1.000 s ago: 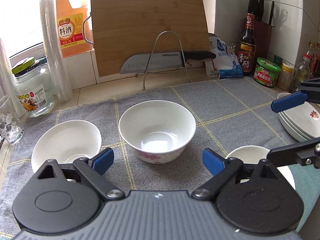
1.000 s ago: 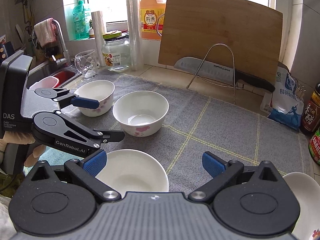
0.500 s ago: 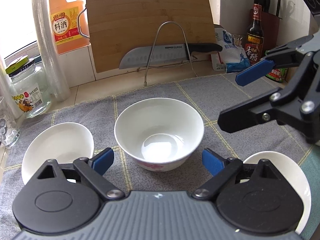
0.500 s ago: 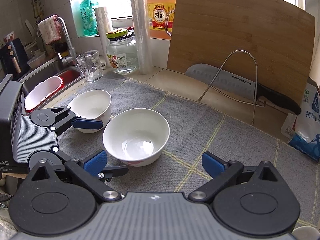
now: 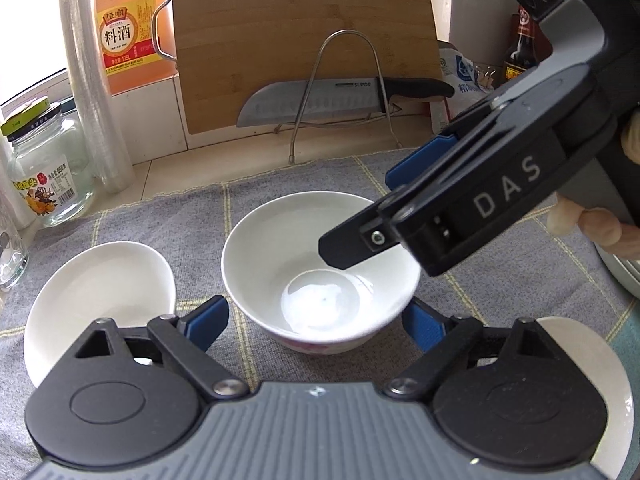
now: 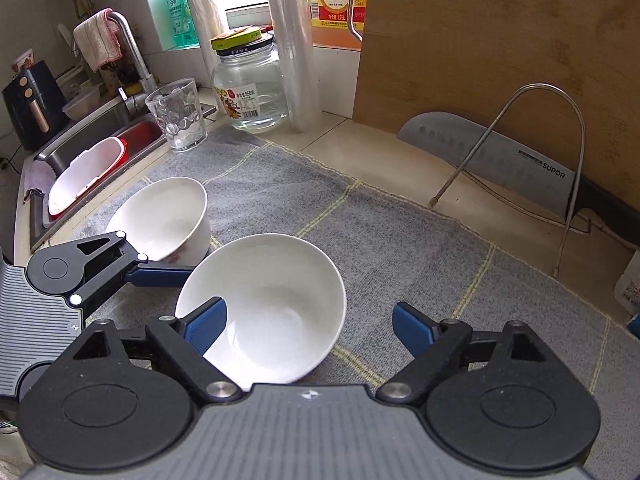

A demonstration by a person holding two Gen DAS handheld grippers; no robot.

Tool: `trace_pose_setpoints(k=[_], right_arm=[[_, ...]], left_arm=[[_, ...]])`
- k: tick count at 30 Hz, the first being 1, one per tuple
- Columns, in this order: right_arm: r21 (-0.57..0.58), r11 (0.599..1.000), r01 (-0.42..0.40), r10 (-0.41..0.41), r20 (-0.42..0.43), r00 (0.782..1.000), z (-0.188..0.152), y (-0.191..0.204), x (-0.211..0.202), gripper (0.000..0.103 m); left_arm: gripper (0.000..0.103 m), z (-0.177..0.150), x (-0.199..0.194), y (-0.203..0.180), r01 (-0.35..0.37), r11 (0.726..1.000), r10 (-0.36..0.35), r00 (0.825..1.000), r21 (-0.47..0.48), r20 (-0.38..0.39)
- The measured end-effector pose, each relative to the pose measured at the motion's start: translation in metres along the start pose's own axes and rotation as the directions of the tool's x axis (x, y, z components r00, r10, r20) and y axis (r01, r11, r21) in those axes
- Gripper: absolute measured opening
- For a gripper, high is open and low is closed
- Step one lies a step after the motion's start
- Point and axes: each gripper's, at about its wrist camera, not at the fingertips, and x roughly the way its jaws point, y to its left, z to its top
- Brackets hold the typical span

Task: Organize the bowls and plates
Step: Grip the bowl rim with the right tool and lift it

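Observation:
A white bowl with pink flowers [image 5: 320, 272] [image 6: 272, 304] stands on the grey cloth [image 5: 280, 204]. My left gripper [image 5: 316, 322] has this bowl low between its blue pads; its jaws are closing and the pads stand close to the bowl's sides. My right gripper [image 5: 360, 212] [image 6: 310, 324] comes in from the right, and its jaws are closing too. One right pad hangs inside the bowl and the other outside, clear of the wall. A smaller white bowl [image 5: 100, 292] [image 6: 164, 216] sits to the left. A third white bowl [image 5: 592, 368] lies at the lower right.
A stack of plates [image 5: 624, 276] shows at the right edge. Behind the cloth stand a cutting board [image 5: 300, 40], a knife [image 5: 320, 100] on a wire rack, a glass jar [image 6: 250, 84], a tumbler [image 6: 178, 114] and a cooking-wine bottle [image 5: 128, 28]. The sink [image 6: 100, 148] lies to the left.
My right gripper has swung left from the near bowl to over the flowered bowl, and its jaws have narrowed. My left gripper has crept closer to the same bowl.

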Motion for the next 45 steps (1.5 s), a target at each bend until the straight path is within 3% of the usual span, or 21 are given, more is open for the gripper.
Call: trace_pose_setpoints(k=[19, 31, 45], right_arm=[[0.014, 0.996, -0.084, 0.084, -0.039, 0.996, 0.011, -0.005, 0.028, 0.068], [0.017, 0.996, -0.082, 0.083, -0.035, 0.996, 0.011, -0.001, 0.020, 0.068], [0.012, 0.997, -0.074, 0.074, 0.020, 0.997, 0.008, 0.022, -0.028, 0.068]], left_arm=[[0.089, 0.003, 0.001, 0.003, 0.024, 1.000, -0.024, 1.000, -0.006, 0.005], [0.089, 0.006, -0.006, 0.006, 0.050, 0.999, -0.050, 0.999, -0.001, 0.016], [0.089, 0.017, -0.051, -0.001, 0.064, 0.997, -0.065, 0.997, 0.050, 0.035]])
